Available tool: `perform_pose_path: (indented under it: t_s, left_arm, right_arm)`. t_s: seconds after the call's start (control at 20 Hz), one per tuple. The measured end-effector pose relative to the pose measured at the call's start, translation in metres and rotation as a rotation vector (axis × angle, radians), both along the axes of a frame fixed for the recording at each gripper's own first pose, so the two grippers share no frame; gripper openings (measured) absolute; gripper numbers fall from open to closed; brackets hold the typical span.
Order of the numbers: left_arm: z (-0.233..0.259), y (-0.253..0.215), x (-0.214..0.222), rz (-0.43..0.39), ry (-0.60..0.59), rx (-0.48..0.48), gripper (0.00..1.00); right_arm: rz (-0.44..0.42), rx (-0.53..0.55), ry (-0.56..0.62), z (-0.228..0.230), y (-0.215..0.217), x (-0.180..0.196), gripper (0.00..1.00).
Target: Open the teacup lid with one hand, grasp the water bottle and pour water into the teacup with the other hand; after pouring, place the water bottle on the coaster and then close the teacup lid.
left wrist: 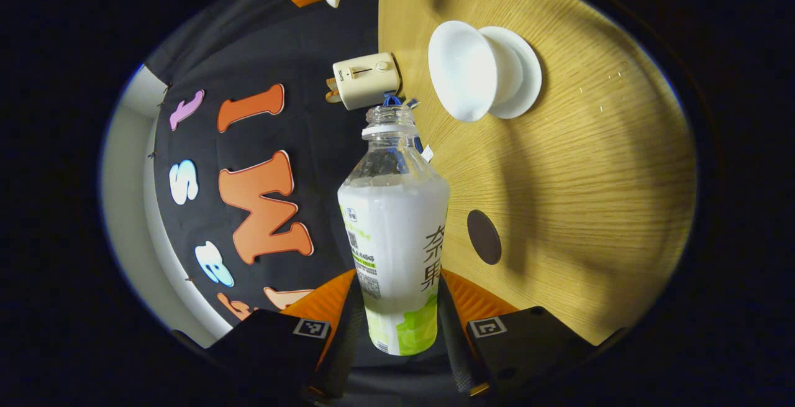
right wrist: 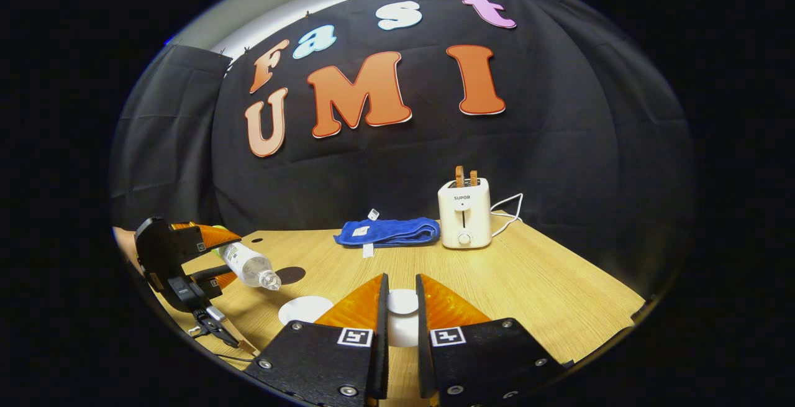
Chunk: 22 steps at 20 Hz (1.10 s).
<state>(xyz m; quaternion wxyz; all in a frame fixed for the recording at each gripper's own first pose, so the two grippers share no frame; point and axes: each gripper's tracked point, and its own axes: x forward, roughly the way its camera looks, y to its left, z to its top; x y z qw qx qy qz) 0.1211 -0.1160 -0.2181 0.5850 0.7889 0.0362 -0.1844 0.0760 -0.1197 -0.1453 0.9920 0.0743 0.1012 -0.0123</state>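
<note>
**Bottle tipped in left tool, lid lifted in right tool**

Left tool [left wrist: 397, 326]: clenched on the one water bottle [left wrist: 394, 233], both fingers pressing its labelled lower body. Bottle has no cap on and is tilted over; from the right gripper view the same bottle [right wrist: 248, 265] lies nearly level above the desk, neck aimed toward the middle, left tool [right wrist: 186, 258] holding it at the far left.

Right tool [right wrist: 400, 326]: fingers closed in on a white lid [right wrist: 402, 302], one on each side, so it's grasping the lid. Exact contact on the lower edge is hard to see.

Teacup [left wrist: 467, 71]: one, white, open, sitting on one white saucer [left wrist: 522, 71] on the desk [left wrist: 590, 177], beyond the bottle's mouth in the left gripper view. Bottle mouth is near the cup but apart from it; can't tell whether any water is running. In the right gripper view a white round piece [right wrist: 304, 309] shows just left of the right tool's fingers; can't tell if it's cup or saucer.

Coaster [left wrist: 484, 237]: one, dark, round, flat on the desk, bare, just beside the bottle body in the left gripper view. Seen again at [right wrist: 290, 274] under the bottle's neck end.

Other stuff, back of desk:
- 1 cream toaster [right wrist: 464, 214], 2 slices sticking up, white cord to its right
- 1 blue cloth [right wrist: 386, 232], folded, left of the toaster
</note>
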Motion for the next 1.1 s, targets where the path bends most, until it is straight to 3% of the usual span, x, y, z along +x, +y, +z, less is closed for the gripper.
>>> perform_pose_path:
  t_s: [1.1]
  left_arm:
    - [0.020,-0.040,0.017,-0.143,-0.117,0.185,0.67]
  right_arm:
    - [0.018,0.025,0.011,-0.009,-0.008,-0.011,0.19]
